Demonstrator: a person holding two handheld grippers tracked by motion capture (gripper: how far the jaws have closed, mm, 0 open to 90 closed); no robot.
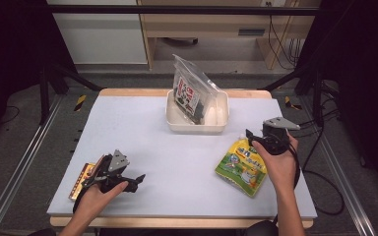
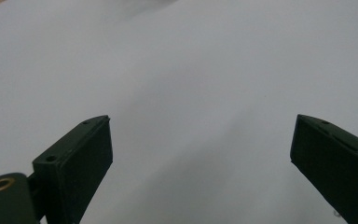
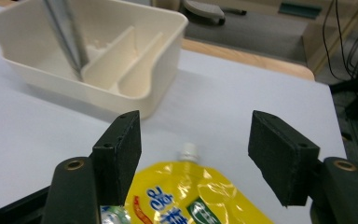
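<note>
Light fell from above on the pale table (image 1: 177, 162), which was bright, while the room's sides were nearly black. The left gripper view looked soft and hazy. The yellow pouch (image 3: 191, 200) showed glare.

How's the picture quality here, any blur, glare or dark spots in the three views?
High view: the table is evenly lit, with dark surroundings at both sides. Left gripper view: soft and featureless, with no detail on the pale table surface between the open jaws. Right gripper view: glare on the yellow pouch; the white bin is fairly sharp and the background soft.
</note>
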